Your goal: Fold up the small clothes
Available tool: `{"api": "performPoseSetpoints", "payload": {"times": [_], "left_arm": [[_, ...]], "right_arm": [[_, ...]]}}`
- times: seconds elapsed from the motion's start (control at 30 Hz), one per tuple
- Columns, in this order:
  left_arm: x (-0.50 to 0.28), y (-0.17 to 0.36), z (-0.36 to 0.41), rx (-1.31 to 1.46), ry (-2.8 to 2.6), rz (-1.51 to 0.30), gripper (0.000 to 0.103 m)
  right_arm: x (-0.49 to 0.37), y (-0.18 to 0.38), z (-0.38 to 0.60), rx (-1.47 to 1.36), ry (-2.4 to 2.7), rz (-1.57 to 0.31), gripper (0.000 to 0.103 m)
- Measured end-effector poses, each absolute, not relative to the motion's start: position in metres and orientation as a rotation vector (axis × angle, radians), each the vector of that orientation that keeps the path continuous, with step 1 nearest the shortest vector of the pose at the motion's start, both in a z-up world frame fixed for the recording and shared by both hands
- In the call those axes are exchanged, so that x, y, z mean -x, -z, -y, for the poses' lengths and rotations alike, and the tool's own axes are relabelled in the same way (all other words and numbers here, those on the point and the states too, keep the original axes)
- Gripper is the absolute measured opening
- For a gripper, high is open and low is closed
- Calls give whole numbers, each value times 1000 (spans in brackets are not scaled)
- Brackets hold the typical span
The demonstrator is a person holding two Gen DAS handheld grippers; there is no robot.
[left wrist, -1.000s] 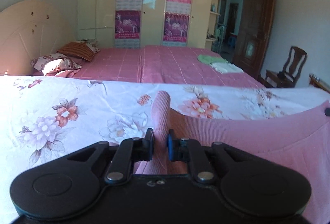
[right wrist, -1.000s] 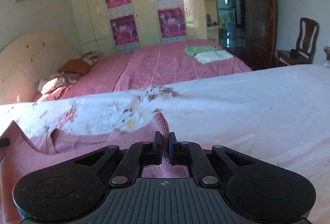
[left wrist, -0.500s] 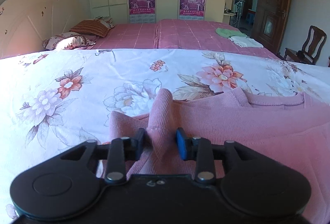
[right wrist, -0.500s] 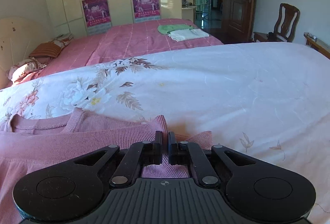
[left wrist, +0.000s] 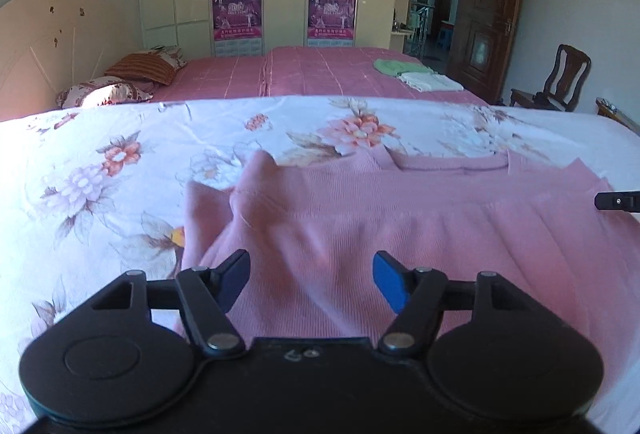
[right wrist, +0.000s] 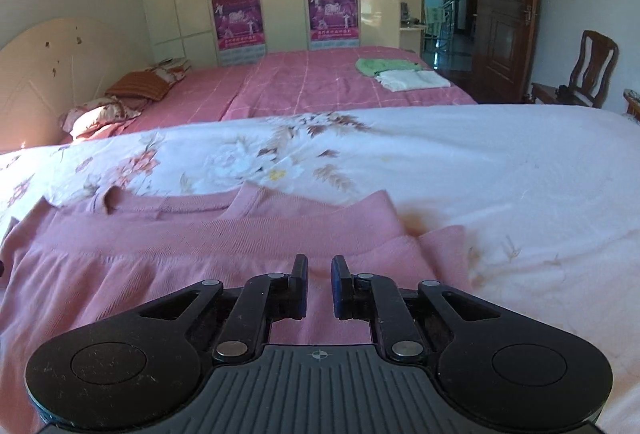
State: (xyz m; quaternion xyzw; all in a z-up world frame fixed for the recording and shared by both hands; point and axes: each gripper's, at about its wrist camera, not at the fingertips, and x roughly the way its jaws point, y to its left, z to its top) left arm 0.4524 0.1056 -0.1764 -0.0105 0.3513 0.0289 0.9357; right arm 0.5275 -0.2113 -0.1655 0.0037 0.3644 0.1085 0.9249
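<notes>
1. Between the pads of my left gripper (left wrist: 311, 280) lies only loose pink knit: the jaws have just been opening and now stand wide apart, gripping nothing, with the cloth sagging in the gap beneath them.
2. My right gripper (right wrist: 319, 284) has just been opening too, though only to a narrow slit; the pads look clear of the fabric below, so I hold nothing there either (the gap is small, and I may be wrong about a thread of contact).
3. Under both tools the pink sweater (left wrist: 400, 218) is spread flat on the near bed, its neckline toward the far side and a folded band of knit running across it from side to side.
4. At the sweater's left end a sleeve (left wrist: 208, 210) lies crumpled with one peak standing up; at the right end a cuff (right wrist: 442, 246) pokes out onto the sheet.
5. Around the garment is the floral bedspread (left wrist: 100, 170), white with pink and lilac blooms.
6. Beyond it sits a second bed with a pink checked cover (right wrist: 320, 86), bearing a folded green cloth (right wrist: 380, 66) and a folded white cloth (right wrist: 414, 79) touching each other, with pillows (left wrist: 132, 80) by the headboard.
</notes>
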Motion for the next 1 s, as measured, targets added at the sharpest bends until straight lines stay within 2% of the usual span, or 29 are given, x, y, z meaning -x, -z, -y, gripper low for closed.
{"api": "performPoseSetpoints", "payload": {"times": [0.13, 0.3, 0.43, 0.7, 0.83, 1.0], "left_arm": [[-448, 199, -113, 19, -91, -755, 68], [-443, 197, -118, 42, -116, -765, 67], [-423, 179, -108, 51, -128, -735, 61], [-396, 177, -71, 33, -48, -735, 63], [-390, 189, -74, 21, -69, -775, 63], [-380, 196, -81, 10, -73, -783, 65]], "right_arm": [[-522, 190, 214, 63, -174, -779, 11], [-514, 195, 233, 57, -113, -772, 11], [-500, 178, 234, 5, -113, -770, 11], [-445, 154, 154, 39, -355, -723, 11], [-432, 165, 119, 104, -406, -728, 11], [-429, 190, 127, 132, -340, -770, 11]]}}
